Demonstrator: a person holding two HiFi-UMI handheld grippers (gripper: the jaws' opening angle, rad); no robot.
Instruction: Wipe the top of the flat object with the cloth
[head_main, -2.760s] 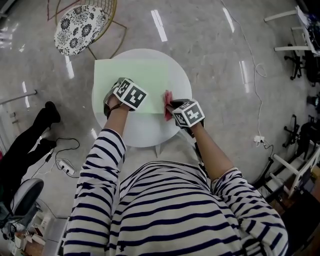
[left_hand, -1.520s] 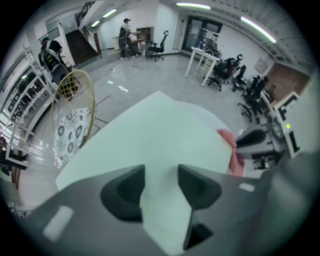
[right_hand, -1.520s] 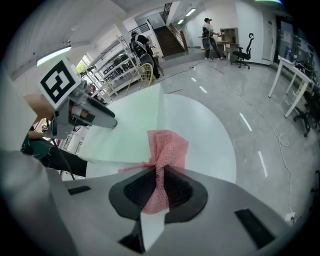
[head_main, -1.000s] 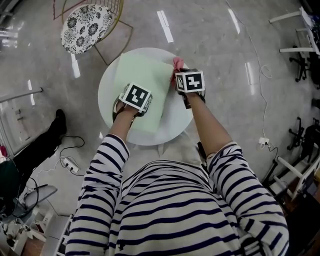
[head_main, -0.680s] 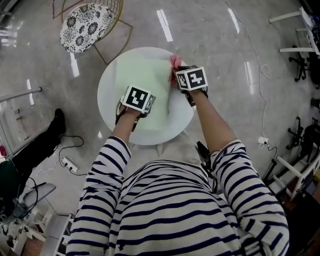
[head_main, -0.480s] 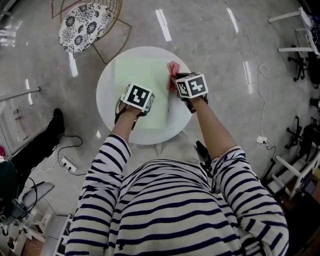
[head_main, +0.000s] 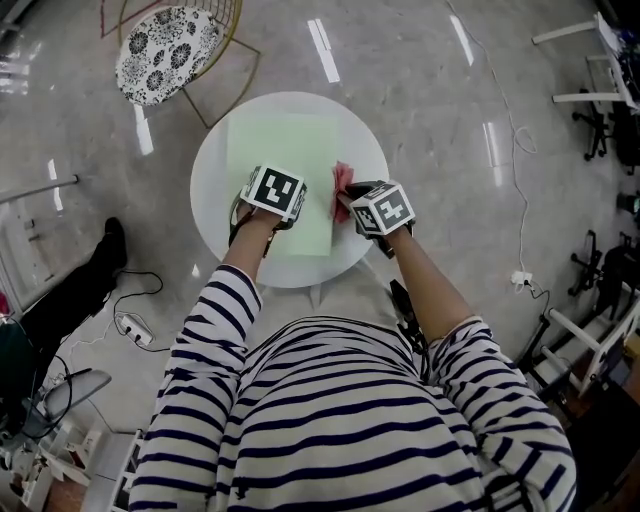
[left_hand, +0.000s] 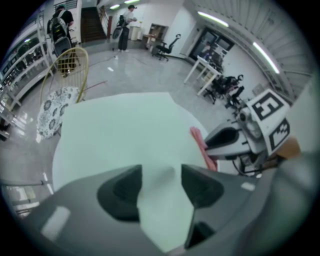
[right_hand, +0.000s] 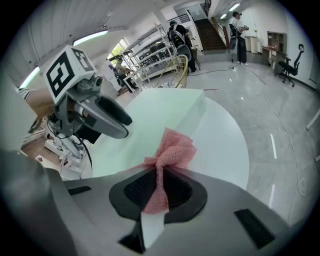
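A pale green flat sheet (head_main: 280, 150) lies on a round white table (head_main: 212, 170). My left gripper (head_main: 268, 186) rests over the sheet's near left part. Its jaws stand apart, and the sheet (left_hand: 120, 130) shows through the gap of the left gripper (left_hand: 161, 175). My right gripper (head_main: 352, 196) is at the sheet's right edge, shut on a pink mesh cloth (head_main: 342, 178). In the right gripper view the cloth (right_hand: 172, 147) bunches out of the shut right gripper (right_hand: 162, 172) and lies on the sheet (right_hand: 150, 125) near the table top (right_hand: 220, 145). The left gripper view shows the cloth (left_hand: 199, 140) at the right.
A wire chair with a patterned cushion (head_main: 160, 55) stands beyond the table at the far left. Cables and a power strip (head_main: 130, 325) lie on the floor at the left, next to a person's dark leg (head_main: 70, 285). Office chairs (head_main: 600, 120) stand at the right.
My right gripper has drawn the cloth along the sheet's right edge, from the far end back towards me. The sheet has turned square to me. The left gripper has barely moved.
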